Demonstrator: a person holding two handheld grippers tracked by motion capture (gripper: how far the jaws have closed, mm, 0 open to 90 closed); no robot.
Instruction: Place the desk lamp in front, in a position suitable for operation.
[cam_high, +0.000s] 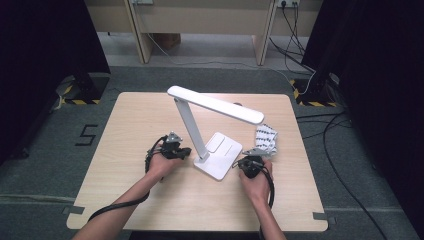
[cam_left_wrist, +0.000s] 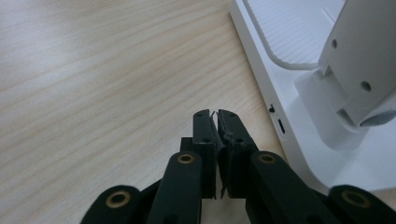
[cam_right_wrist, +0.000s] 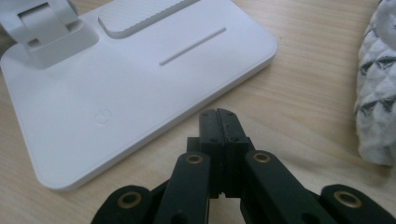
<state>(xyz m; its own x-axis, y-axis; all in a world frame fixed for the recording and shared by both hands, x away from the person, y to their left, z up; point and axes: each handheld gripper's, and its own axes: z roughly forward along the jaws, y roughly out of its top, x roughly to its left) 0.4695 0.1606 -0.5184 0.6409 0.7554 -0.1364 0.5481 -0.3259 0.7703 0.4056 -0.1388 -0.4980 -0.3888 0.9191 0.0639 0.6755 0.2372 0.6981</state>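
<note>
My left gripper sits at nine o'clock of the white desk lamp, jaws pressed together on nothing, tips just short of the base's side edge, where two small ports show. My right gripper waits at four o'clock of the base, also pinched closed and empty, its tips just beside the rounded front edge. The lamp stands mid-table, its arm leaning toward eleven and the head reaching out toward three. A patterned cloth lies near my right gripper at one o'clock. Bare wood lies open to my left and behind both hands.
</note>
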